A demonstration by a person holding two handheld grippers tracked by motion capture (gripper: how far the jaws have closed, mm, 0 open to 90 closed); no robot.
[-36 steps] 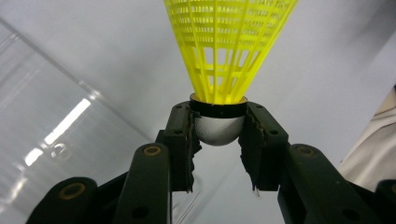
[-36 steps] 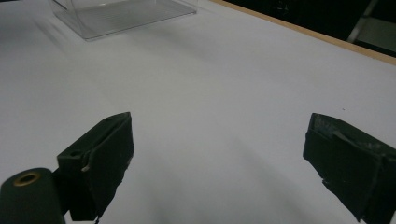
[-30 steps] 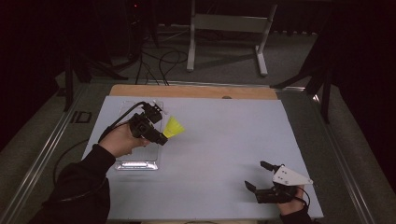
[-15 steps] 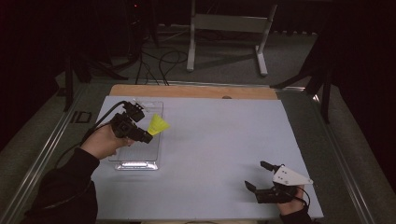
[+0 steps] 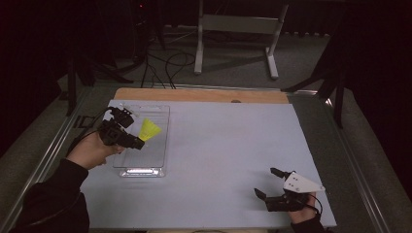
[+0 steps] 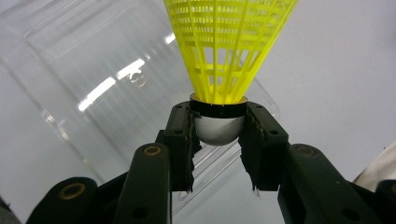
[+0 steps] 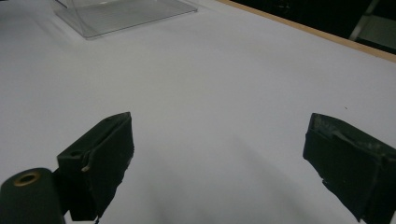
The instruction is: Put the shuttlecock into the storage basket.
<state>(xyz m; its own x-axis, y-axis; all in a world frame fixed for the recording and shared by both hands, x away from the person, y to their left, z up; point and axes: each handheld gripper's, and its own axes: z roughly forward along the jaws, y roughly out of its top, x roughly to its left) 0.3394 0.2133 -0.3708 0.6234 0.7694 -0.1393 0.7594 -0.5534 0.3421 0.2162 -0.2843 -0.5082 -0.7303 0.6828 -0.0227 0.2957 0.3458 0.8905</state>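
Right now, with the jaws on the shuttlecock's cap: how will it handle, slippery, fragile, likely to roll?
The shuttlecock probably weighs very little: its yellow skirt is open mesh. The left hand-held gripper pinches only the smooth, rounded cap, so it may slip or pivot. The thin ribs would likely flex or crush if squeezed. Set down in the clear tray, it would probably tip and roll in an arc.

Left gripper (image 5: 138,144) raised, fingers (image 6: 180,140) clamped on load; right gripper (image 5: 270,183) low, fingers (image 7: 105,154) spread wide.

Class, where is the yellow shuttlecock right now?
In the high view, the yellow shuttlecock is at table left, clamped by the left hand-held gripper above the clear tray.
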